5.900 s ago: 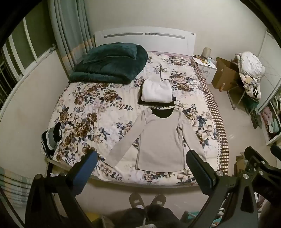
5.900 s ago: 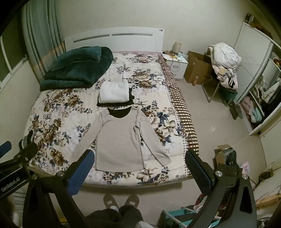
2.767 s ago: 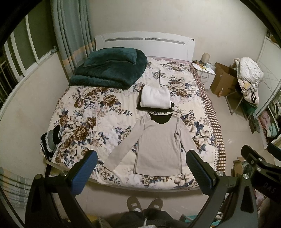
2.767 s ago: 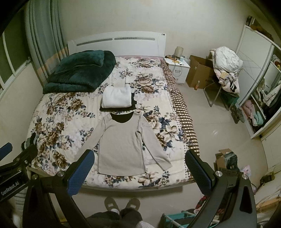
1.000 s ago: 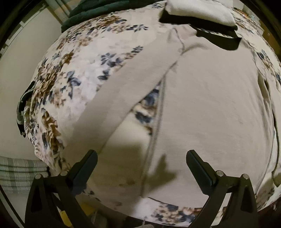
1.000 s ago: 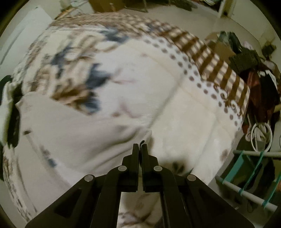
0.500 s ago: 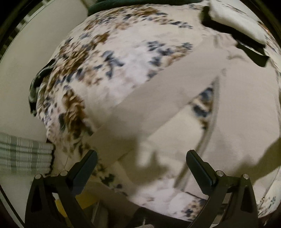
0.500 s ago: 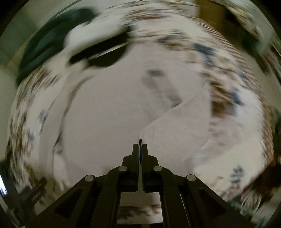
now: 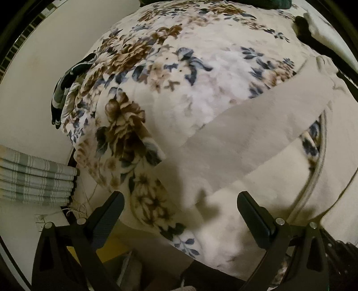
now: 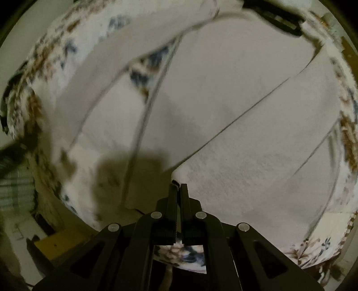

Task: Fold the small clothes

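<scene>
Since half a second ago the right gripper (image 10: pixel 178 187) has carried the right sleeve (image 10: pixel 257 145) further across the shirt (image 10: pixel 212 78), while the left gripper (image 9: pixel 179 210) has slid toward the near left corner of the bed (image 9: pixel 179 73). Its jaws stand wide apart, holding nothing, poised above the cuff end of the left sleeve (image 9: pixel 235 143); whether either finger touches the cloth cannot be told. The right jaws are pressed together on the sleeve's cuff, which lies folded diagonally over the shirt's body. The shirt lies flat on the floral bedspread near the bed's foot edge.

Only the left view shows a striped garment (image 9: pixel 64 89) hanging off the bed's side, folded plaid cloth (image 9: pixel 33 176) on the floor, and the spread-out left sleeve sharply. Only the right view shows the folded sleeve and the black collar (image 10: pixel 275 20).
</scene>
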Tool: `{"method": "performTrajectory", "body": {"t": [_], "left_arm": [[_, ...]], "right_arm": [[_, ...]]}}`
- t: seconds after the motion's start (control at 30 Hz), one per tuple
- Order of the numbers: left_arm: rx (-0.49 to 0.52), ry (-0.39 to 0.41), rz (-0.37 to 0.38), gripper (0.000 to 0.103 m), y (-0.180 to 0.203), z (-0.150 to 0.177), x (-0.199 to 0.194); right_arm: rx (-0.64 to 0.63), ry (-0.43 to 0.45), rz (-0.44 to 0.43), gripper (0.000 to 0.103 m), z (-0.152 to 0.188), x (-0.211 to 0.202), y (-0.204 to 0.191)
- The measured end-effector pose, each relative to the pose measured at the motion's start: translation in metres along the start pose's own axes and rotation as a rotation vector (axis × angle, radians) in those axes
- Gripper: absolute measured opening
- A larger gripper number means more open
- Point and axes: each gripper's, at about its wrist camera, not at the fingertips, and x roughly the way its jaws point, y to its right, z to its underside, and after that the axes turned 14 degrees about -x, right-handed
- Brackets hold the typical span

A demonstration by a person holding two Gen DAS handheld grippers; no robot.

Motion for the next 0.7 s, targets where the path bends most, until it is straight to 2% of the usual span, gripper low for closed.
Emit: {"method": "performTrajectory", "body": {"t": [0.07, 0.13, 0.17, 0.2, 0.27, 0.43, 0.53, 0.63, 0.67, 0.7], "left_arm": [[-0.010, -0.001, 0.009, 0.103, -0.003, -0.003, 0.001], [-0.021, -0.011, 0.037, 0.103, -0.008, -0.007, 0.002], [-0.031, -0.024, 0.059, 0.103, -0.011, -0.009, 0.003], [-0.047, -0.047, 0.087, 0.103, -0.016, -0.012, 0.007], [-0.096, -0.113, 0.162, 0.103, -0.028, -0.016, 0.017], [-0.249, -0.222, 0.274, 0.103, -0.061, -0.022, 0.050], [-0.326, -0.286, 0.319, 0.097, -0.074, -0.023, 0.075], [-0.384, -0.297, 0.335, 0.092, -0.079, -0.024, 0.096], [-0.387, -0.293, 0.325, 0.085, -0.078, -0.025, 0.102], [-0.387, -0.293, 0.323, 0.073, -0.075, -0.027, 0.108]], "right_arm": [[0.059, -0.023, -0.042, 0.005, 0.001, 0.007, 0.012], [0.146, -0.026, -0.132, 0.028, 0.006, 0.006, 0.030], [0.194, -0.012, -0.165, 0.055, 0.011, 0.002, 0.040], [0.232, 0.005, -0.178, 0.066, 0.016, -0.003, 0.049], [0.312, 0.029, -0.209, 0.066, 0.029, -0.012, 0.069], [0.485, 0.021, -0.231, 0.066, 0.065, -0.025, 0.118], [0.552, 0.000, -0.225, 0.066, 0.073, -0.027, 0.137], [0.611, -0.025, -0.221, 0.066, 0.079, -0.021, 0.144], [0.626, -0.033, -0.216, 0.066, 0.082, -0.020, 0.147], [0.636, -0.037, -0.212, 0.066, 0.081, -0.019, 0.146]]}}
